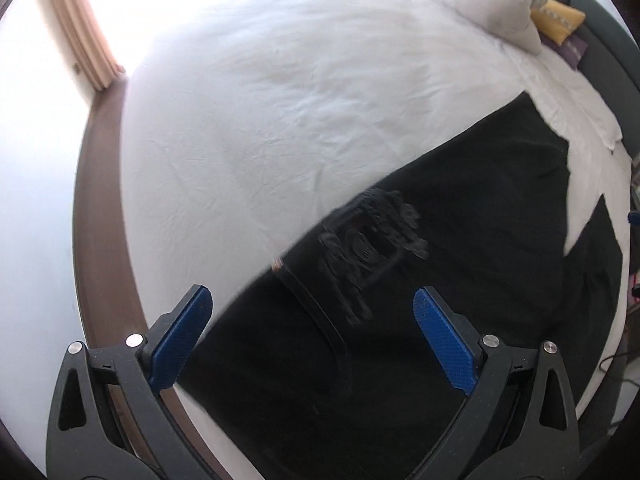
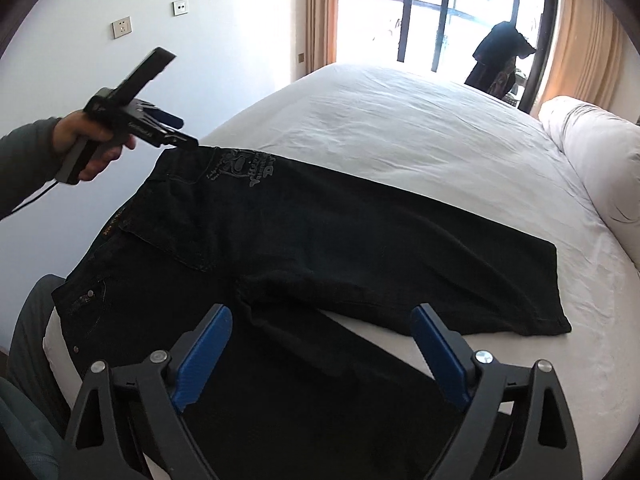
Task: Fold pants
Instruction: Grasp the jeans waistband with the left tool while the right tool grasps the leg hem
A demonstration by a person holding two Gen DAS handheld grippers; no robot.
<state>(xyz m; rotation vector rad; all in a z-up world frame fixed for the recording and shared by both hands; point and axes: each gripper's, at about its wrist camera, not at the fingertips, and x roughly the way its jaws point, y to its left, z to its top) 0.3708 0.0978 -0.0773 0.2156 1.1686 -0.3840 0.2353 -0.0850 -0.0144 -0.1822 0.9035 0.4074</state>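
Note:
Black pants (image 2: 320,232) lie spread flat on the white bed (image 2: 400,120), waistband at the left, two legs running right. A grey printed design (image 2: 244,168) marks the rear pocket. In the right wrist view my right gripper (image 2: 320,312) hovers open above the crotch and near leg, with nothing pressed between its blue pads (image 2: 204,356). A hand holds my left gripper (image 2: 184,132) just above the far waistband corner. In the left wrist view the left gripper (image 1: 312,291) stands open over the blurred pants (image 1: 440,220), close to the print (image 1: 372,240).
A rolled white duvet (image 2: 600,168) and a yellow cushion (image 1: 556,20) lie at the head of the bed. A brown wooden bed frame (image 1: 100,200) edges the mattress. A person's trouser leg (image 2: 32,340) stands by the near corner. Dark clothes (image 2: 500,56) hang near the balcony door.

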